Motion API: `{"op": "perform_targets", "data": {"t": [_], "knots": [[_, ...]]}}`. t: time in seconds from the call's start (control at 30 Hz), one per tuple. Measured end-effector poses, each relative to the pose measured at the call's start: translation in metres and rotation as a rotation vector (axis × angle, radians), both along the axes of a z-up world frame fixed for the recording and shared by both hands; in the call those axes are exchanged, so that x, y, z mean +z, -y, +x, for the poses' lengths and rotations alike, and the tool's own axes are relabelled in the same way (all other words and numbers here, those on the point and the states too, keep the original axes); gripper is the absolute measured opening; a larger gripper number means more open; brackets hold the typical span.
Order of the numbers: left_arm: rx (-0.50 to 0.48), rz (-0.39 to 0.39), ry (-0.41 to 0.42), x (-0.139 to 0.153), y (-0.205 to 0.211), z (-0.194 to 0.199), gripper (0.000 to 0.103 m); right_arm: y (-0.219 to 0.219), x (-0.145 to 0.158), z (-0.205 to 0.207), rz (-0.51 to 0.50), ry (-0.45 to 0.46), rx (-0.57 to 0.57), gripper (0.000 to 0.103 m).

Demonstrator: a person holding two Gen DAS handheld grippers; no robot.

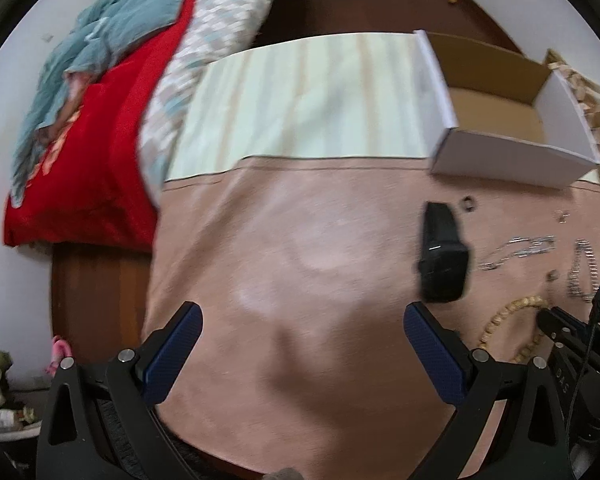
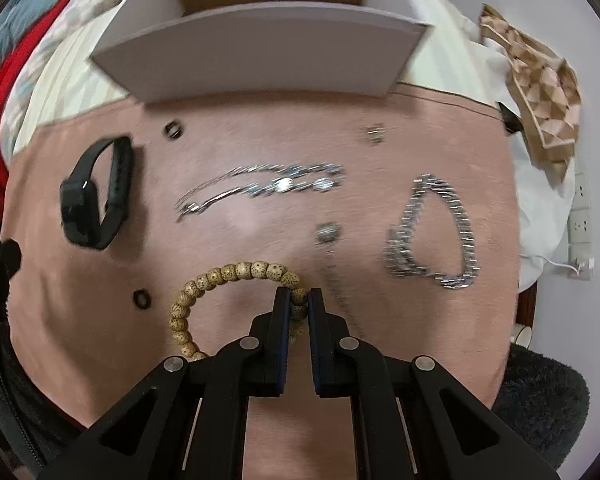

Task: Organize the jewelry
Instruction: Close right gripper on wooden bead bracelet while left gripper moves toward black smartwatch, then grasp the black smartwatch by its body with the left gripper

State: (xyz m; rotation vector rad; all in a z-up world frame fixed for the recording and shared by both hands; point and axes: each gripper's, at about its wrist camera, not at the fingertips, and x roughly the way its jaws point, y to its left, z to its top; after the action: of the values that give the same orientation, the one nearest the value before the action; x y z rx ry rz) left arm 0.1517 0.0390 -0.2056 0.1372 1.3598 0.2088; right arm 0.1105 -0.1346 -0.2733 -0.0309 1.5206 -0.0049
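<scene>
A tan wooden bead bracelet (image 2: 204, 280) lies on the pink cloth (image 2: 260, 216), and my right gripper (image 2: 299, 294) is shut on its right side, beads pinched between the pads. A black smartwatch (image 2: 96, 196) lies at the left, also seen in the left wrist view as the smartwatch (image 1: 444, 256). A silver chain (image 2: 260, 186), a silver link bracelet (image 2: 440, 232), a pendant necklace (image 2: 327, 234) and small rings (image 2: 173, 129) lie around. My left gripper (image 1: 300, 336) hovers open over bare pink cloth, left of the watch, holding nothing.
An open white cardboard box (image 2: 260, 52) stands behind the jewelry, also visible as the box (image 1: 508, 156) at the right. A patterned wooden box (image 2: 540, 80) sits at far right. Red and teal bedding (image 1: 80, 120) lies left. A power strip (image 2: 582, 220) hangs by the right edge.
</scene>
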Motion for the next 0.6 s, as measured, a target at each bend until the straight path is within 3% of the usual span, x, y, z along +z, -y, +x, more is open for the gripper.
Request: {"op": "perform_targets", "data": {"t": [0.2, 0.37, 0.53, 0.57, 0.6], "knots": [[-0.067, -0.088, -0.019, -0.011, 0.029, 0.017, 0.102, 0.019, 0.011, 0.006, 0.002, 0.041, -0.050, 0.009], [-0.110, -0.103, -0.036, -0.021, 0.048, 0.028, 0.088, 0.027, 0.009, 0.016, -0.011, 0.046, -0.072, 0.009], [-0.134, -0.110, -0.039, -0.031, 0.056, 0.034, 0.086, 0.040, 0.005, 0.023, -0.010, 0.043, -0.079, 0.009], [-0.140, -0.115, -0.039, -0.032, 0.058, 0.035, 0.083, 0.053, -0.001, 0.030, -0.008, 0.043, -0.080, 0.009], [-0.145, -0.117, -0.042, -0.034, 0.060, 0.036, 0.071, 0.055, -0.001, 0.030, -0.009, 0.044, -0.081, 0.009]]}}
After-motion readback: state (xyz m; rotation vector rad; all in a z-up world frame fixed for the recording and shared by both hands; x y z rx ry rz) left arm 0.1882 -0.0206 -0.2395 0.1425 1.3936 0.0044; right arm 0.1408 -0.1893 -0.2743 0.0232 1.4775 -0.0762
